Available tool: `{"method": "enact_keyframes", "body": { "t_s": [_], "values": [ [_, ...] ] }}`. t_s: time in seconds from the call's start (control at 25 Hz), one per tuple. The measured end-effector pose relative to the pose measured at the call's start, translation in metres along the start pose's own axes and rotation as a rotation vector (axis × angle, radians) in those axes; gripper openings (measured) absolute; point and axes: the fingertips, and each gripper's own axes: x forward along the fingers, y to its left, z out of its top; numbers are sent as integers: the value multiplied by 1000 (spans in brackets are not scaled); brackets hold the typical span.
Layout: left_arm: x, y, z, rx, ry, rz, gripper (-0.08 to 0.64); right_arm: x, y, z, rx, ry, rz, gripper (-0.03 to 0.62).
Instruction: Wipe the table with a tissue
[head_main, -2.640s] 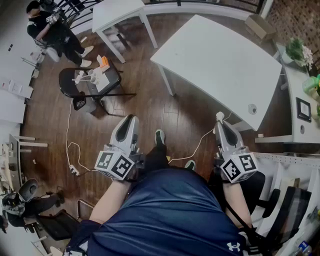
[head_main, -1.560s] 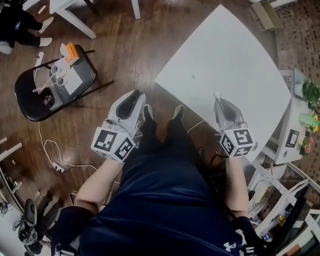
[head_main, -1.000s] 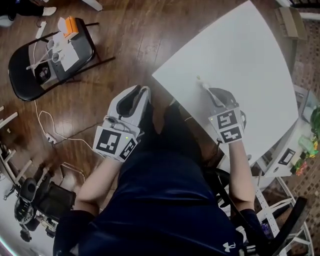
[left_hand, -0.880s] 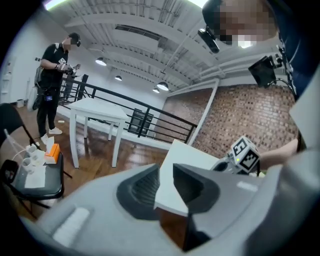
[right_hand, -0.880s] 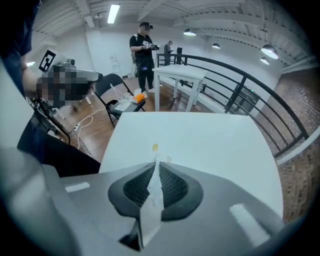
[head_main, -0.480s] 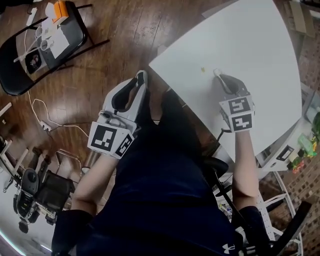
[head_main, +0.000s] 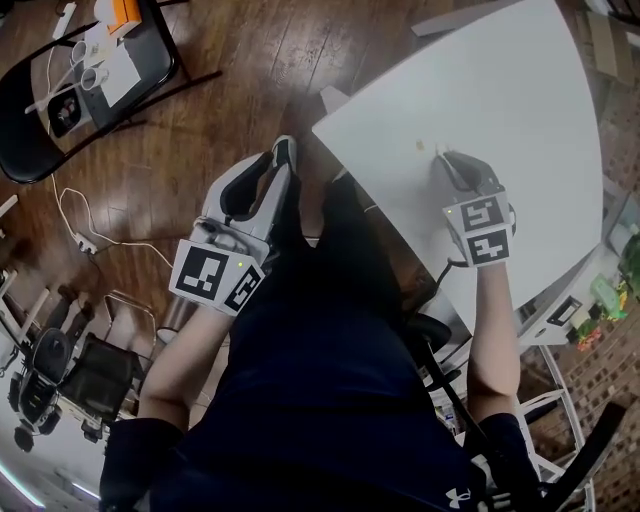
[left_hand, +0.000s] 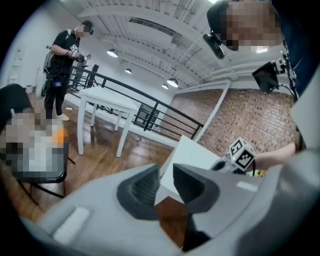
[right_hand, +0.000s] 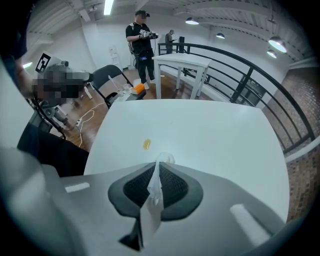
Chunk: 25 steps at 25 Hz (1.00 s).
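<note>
The white table fills the upper right of the head view and lies ahead in the right gripper view. A small yellow spot sits on it near the front corner. My right gripper hovers over the table just behind the spot, shut on a thin white tissue whose crumpled end sticks out past the jaw tips. My left gripper hangs off the table's corner above the floor, its jaws a little apart with nothing between them.
A black folding chair with small items stands at the far left on the wood floor, and a white cable trails near it. Another white table and a standing person are beyond. Shelving borders the table's right.
The view has closed in on the white table. My right gripper has moved out over the table with the tissue, up to the yellow spot. The left gripper stays off the corner.
</note>
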Motion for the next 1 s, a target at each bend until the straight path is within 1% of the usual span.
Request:
{"method": "enact_keyframes", "body": {
  "t_s": [0.48, 0.68, 0.84, 0.92, 1.0],
  "values": [
    [-15, 27, 6, -37, -23, 35, 81, 13, 26, 33, -23, -9, 61, 28],
    [-22, 38, 10, -49, -31, 44, 81, 20, 46, 50, -31, -20, 97, 28],
    [-27, 44, 11, -53, -34, 53, 83, 25, 72, 63, -54, -38, 140, 28],
    [-29, 48, 12, -53, -36, 57, 81, 28, 82, 69, -77, -40, 142, 28],
    [-31, 50, 14, -53, -37, 59, 82, 30, 88, 74, -79, -46, 151, 28]
  ]
}}
